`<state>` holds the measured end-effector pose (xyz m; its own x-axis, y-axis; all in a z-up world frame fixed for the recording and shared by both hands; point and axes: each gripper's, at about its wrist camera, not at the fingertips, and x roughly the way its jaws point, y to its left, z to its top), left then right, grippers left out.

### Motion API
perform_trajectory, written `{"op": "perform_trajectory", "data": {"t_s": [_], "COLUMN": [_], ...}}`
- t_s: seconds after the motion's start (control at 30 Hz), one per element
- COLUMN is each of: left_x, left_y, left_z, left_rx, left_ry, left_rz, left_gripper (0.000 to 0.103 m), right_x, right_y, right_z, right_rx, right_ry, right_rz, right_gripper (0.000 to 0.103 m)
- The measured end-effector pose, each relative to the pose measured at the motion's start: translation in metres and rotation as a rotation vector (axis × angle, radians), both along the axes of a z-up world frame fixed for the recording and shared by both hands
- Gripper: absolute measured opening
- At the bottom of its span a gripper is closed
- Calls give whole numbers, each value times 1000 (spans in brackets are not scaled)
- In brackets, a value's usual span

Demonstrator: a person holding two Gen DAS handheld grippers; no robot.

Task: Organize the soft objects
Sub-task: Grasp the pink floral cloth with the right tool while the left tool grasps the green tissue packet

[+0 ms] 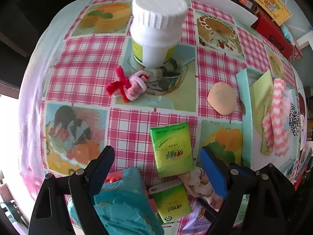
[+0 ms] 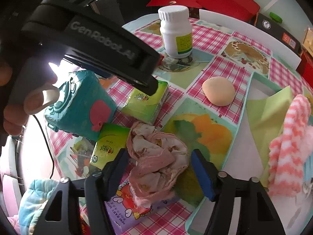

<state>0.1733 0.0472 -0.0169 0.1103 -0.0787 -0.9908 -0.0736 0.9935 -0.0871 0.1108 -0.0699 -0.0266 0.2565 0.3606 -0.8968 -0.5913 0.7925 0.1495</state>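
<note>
My right fingers (image 2: 158, 168) straddle the crumpled pink-and-cream cloth (image 2: 156, 156), spread to either side with the pads not yet pressing on it, so nothing is gripped. The cloth lies heaped on the purple baby-wipes packet (image 2: 125, 205), touching the lower green tissue pack (image 2: 109, 145). Closing too low, I could pinch the wipes packet along with the cloth and drag both; closing too high, I may catch only a loose fold and the bundle would unravel and trail as I lift.

My left fingers (image 1: 156, 162) hang released, pointing down over the teal soft pouch with a red patch (image 1: 125, 199) and the upper green tissue pack (image 1: 172, 148), holding nothing. The two tools are close together, and in the right view the left tool's black body overhangs the packs, so a careless lift could knock them together.

The pale teal tray (image 2: 252, 78) at the right already holds a folded light-green cloth (image 2: 270, 115) and a pink-and-white striped fluffy sock (image 2: 289, 146). Swinging the cloth across low could snag the tray rim or nudge the peach-coloured round soft pad (image 2: 219, 91) along the checked bench (image 1: 84, 66).
</note>
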Motion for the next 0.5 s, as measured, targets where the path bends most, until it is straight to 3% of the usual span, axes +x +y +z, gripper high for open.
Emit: {"op": "perform_trajectory", "data": {"t_s": [0.1,0.17,0.33,0.5], "left_x": [1,5,11,16], "left_y": [-2,-5,-17,-27], "left_z": [-2,-5,-16,-30], "left_rx": [2,2,3,4], "left_ry": [5,11,31,52], "left_rz": [-7,-10,-19,-29], "left_gripper": [87,76,72,61], "right_x": [4,7,15,19], "right_y": [0,-3,-12,-11], "right_z": [-5,-7,-8,-9], "right_rx": [-12,-6,7,9], "right_ry": [8,11,9,3], "right_rz": [-9,-24,-59,-60], "right_gripper": [59,57,50,48]}}
